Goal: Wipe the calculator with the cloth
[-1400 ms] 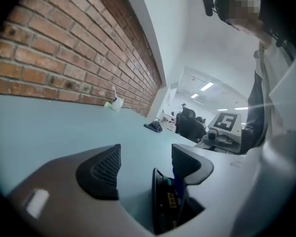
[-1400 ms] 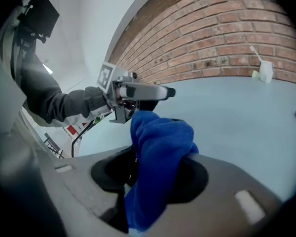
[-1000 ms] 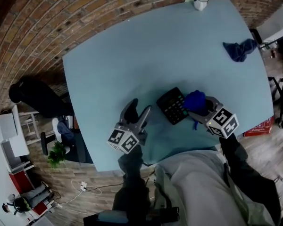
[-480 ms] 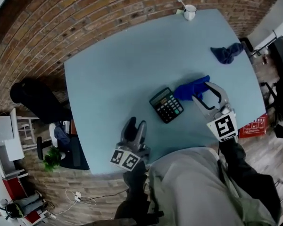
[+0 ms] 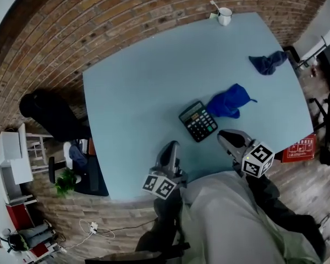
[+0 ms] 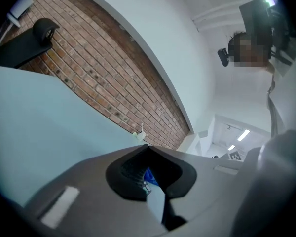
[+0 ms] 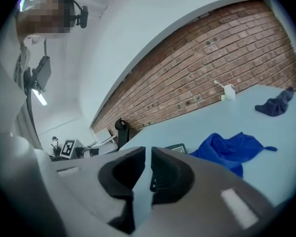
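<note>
The black calculator lies on the light blue table, its display showing in the right gripper view. The bright blue cloth lies crumpled against the calculator's far right corner, free of both grippers. My right gripper hovers near the table's front edge, short of the calculator; its jaws are closing, a narrow gap left and nothing between them. My left gripper is at the front edge left of the calculator, shut and empty.
A second, darker blue cloth lies near the table's right edge. A white mug with a spoon stands at the far edge. A brick wall runs behind the table. The person's grey-clad body fills the near foreground.
The right gripper carried the blue cloth off the calculator, let it go beside it, drew back to the front edge and narrowed its jaws. The left gripper shut and drew back.
</note>
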Tool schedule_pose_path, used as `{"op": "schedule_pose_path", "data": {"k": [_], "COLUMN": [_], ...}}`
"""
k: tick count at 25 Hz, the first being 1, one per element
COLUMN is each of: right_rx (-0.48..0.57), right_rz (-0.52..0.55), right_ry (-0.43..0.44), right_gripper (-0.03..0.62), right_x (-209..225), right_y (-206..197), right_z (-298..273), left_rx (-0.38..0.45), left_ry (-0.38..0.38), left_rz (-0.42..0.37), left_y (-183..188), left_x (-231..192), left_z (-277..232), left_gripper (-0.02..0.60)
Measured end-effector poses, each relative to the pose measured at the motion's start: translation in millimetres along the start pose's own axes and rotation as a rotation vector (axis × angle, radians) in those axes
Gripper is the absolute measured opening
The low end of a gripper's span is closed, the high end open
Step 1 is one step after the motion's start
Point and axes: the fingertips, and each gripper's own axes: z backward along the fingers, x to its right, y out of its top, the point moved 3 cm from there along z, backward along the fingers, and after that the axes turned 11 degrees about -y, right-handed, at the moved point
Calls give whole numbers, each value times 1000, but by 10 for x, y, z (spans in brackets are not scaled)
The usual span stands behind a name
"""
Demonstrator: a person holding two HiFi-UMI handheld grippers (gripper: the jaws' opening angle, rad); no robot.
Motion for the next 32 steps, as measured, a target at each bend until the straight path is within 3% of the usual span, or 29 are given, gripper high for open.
{"op": "schedule_pose_path", "data": {"k": [7,32], "right_rx": [-25,-110], "right_rz": [-80,-58], "right_ry": [-49,-38], "right_gripper": [25,8], "right_x": [56,-31], "right_y": [-94,-363], "right_z": [-3,-65], "left_rx": [36,64], "left_ry": [8,32], "left_rz": [113,210], "left_y": [-106,-221], "left_x": [-93,-211], "left_z": [47,153], "left_gripper": [2,2]}}
